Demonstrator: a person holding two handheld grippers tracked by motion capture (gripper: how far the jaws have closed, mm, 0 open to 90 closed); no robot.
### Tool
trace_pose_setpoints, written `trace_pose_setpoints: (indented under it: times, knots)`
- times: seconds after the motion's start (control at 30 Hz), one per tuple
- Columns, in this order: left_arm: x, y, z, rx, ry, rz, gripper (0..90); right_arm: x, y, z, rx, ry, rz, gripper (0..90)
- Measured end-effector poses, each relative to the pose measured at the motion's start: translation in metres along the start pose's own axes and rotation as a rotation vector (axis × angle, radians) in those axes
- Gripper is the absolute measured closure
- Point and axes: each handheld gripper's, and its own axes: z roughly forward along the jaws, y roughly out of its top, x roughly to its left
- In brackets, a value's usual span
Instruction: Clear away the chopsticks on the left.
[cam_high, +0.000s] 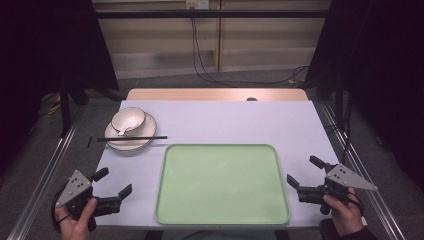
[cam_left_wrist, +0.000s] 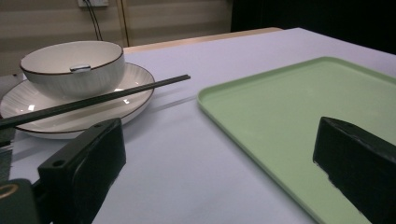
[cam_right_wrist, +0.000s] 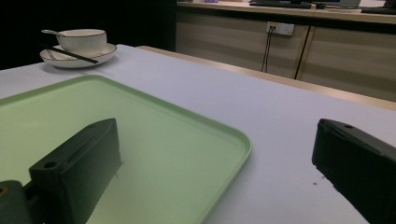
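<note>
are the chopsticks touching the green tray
Apart. The high view shows the chopsticks lying across the plate, with bare tablecloth between their tip and the tray rim; the left gripper view shows that gap too.

- The left gripper (cam_high: 114, 182) sits at the near-left of the high view, held low over the bench.
- Its 2 black jaws stand wide apart, with nothing between them, and point toward the middle and slightly away from the person.
- The left hand (cam_high: 75, 222) wraps the handle from below, with the grey plate on top tilted up.
- The right gripper (cam_high: 302, 172) sits at the near-right, at about the same depth as the left one.
- Its 2 jaws are also spread wide and bare, pointing left toward the middle.
- The right hand (cam_high: 344, 216) grips the handle from beneath, and a dark sleeve shows at the wrist.
- Both grippers are well apart from each other.
</note>
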Motion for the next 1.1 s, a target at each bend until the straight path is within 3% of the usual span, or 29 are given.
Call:
trace_pose_setpoints:
  times: [0.13,0.2,0.47,0.53,0.57,0.67,0.73,0.83,0.9,1.07,1.1]
  knots:
    - [0.011,0.004,0.003,0.014,0.006,0.003,2.8,0.000,0.000,0.000,0.004,0.000,0.001,0.9]
    - [0.018,0.007,0.006,0.061,0.024,0.012,3.2,0.000,0.000,0.000,0.002,-0.001,-0.004,0.9]
    - [0.050,0.016,0.022,0.100,-0.034,0.007,7.0,0.000,-0.001,0.001,0.003,0.004,-0.003,1.2]
    - [0.058,0.019,0.026,0.120,-0.035,0.031,8.5,0.000,-0.001,0.001,0.003,0.005,-0.002,1.2]
    - [0.062,0.020,0.028,0.119,-0.053,0.041,14.2,0.000,-0.001,0.001,0.003,0.005,-0.004,1.2]
    - [0.076,0.027,0.035,0.152,-0.024,0.060,10.6,0.000,-0.001,0.001,0.005,0.006,-0.004,1.3]
    - [0.085,0.030,0.040,0.152,-0.012,0.088,13.5,0.000,-0.001,0.001,0.004,0.007,-0.004,1.4]
    - [0.101,0.033,0.046,0.194,-0.031,0.125,20.2,0.001,-0.001,0.001,0.007,0.004,-0.004,1.6]
    - [0.111,0.034,0.051,0.230,-0.035,0.126,26.0,0.001,-0.001,0.001,0.007,0.003,-0.003,1.6]
    - [0.133,0.034,0.062,0.236,-0.067,0.081,26.9,0.001,-0.001,0.000,0.008,0.006,-0.008,1.6]
    - [0.136,0.034,0.065,0.256,-0.072,0.085,27.3,0.000,-0.001,0.001,0.007,0.003,-0.009,1.6]
